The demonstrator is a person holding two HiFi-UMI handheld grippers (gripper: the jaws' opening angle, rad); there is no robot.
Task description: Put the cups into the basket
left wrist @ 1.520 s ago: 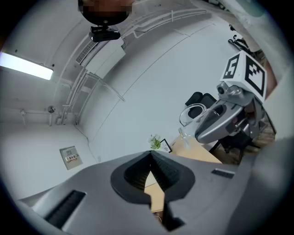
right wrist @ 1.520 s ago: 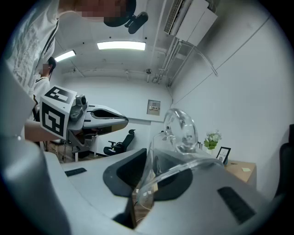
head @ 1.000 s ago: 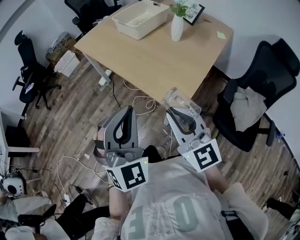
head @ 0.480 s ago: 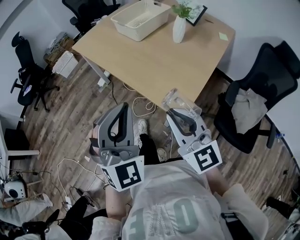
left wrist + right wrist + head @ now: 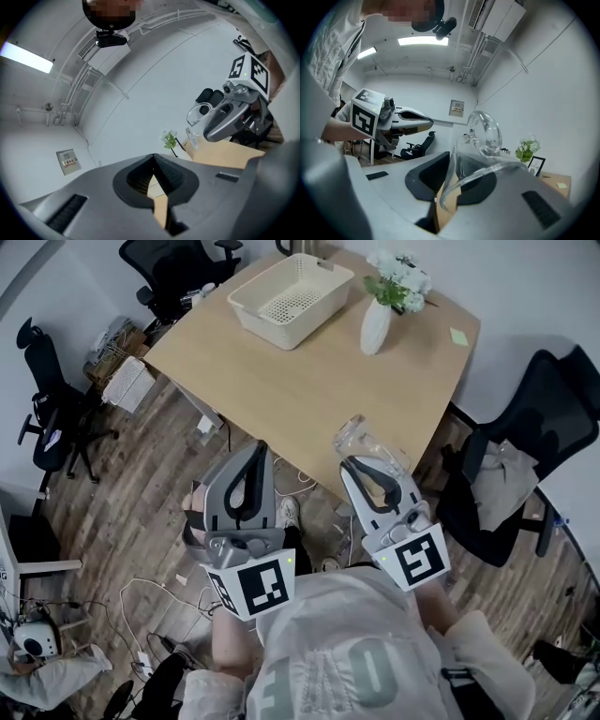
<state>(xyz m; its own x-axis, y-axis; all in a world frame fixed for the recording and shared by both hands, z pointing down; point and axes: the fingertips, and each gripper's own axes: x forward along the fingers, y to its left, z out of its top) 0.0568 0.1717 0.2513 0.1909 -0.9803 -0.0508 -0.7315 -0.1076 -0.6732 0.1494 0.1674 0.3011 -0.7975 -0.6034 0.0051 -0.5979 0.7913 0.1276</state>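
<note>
A clear glass cup (image 5: pixel 362 439) with a handle is held over the near edge of the wooden table (image 5: pixel 309 371), and my right gripper (image 5: pixel 356 463) is shut on its rim. In the right gripper view the cup (image 5: pixel 485 136) lies tipped across the jaws, handle up. The cream slotted basket (image 5: pixel 291 296) stands at the table's far left corner, well ahead of both grippers. My left gripper (image 5: pixel 256 451) hangs over the floor just short of the table edge, its jaws shut with nothing between them. The left gripper view also catches the right gripper (image 5: pixel 225 124) and the cup (image 5: pixel 198 117).
A white vase with flowers (image 5: pixel 377 324) stands right of the basket, and a green sticky note (image 5: pixel 457 335) lies near the far right corner. Black office chairs (image 5: pixel 525 437) (image 5: pixel 52 399) flank the table. Cables (image 5: pixel 281 451) trail on the wooden floor.
The table has come nearer in the head view and both grippers have moved forward toward its near edge. The right gripper's hold on the cup is unchanged.
</note>
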